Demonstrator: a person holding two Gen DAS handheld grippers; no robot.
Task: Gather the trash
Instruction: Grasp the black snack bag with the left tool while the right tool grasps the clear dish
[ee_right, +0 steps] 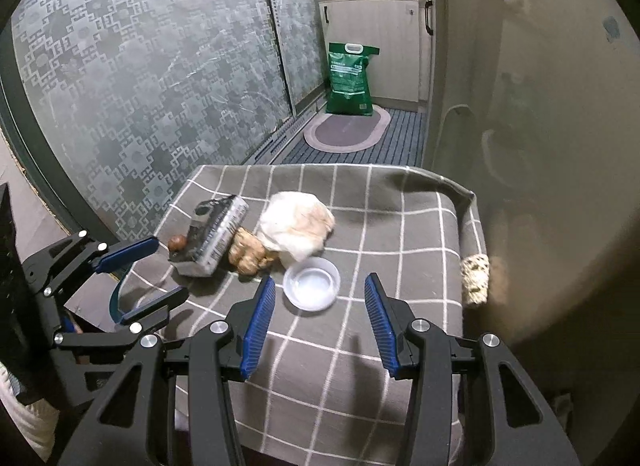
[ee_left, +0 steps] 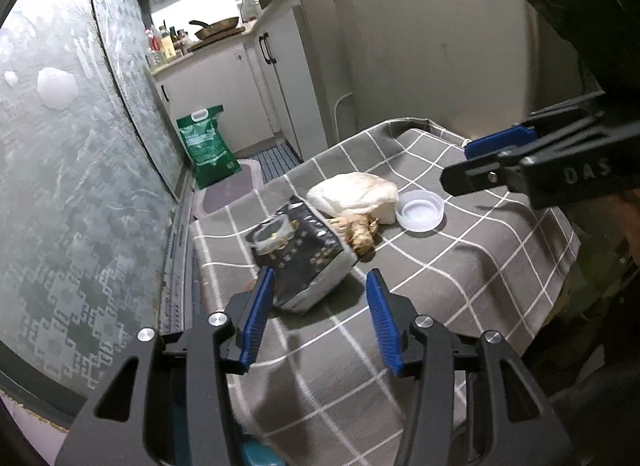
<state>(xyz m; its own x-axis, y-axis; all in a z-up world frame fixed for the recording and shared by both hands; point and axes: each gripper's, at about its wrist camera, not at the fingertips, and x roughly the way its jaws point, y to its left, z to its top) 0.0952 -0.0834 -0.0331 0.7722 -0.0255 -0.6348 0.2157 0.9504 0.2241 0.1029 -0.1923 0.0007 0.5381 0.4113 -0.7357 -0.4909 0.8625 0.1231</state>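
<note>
- Left gripper [ee_left: 320,286]: blue ribbed pads wide apart, holding nothing, above the checked cloth [ee_left: 460,266].
- Right gripper [ee_right: 320,290]: also wide open, empty.
- Trash in the middle of the cloth: glossy black pouch [ee_left: 304,258], crumpled white tissue [ee_left: 356,193], round clear lid [ee_right: 312,284].

- Your left gripper [ee_left: 320,294] hangs with its jaws wide apart, just short of the black packet [ee_left: 304,262].
- A crumpled white bag [ee_left: 356,195] touches the clear plastic bowl [ee_left: 420,210] on the checked cloth [ee_left: 460,262].
- Your right gripper [ee_left: 472,163] reaches in from the right.
</note>
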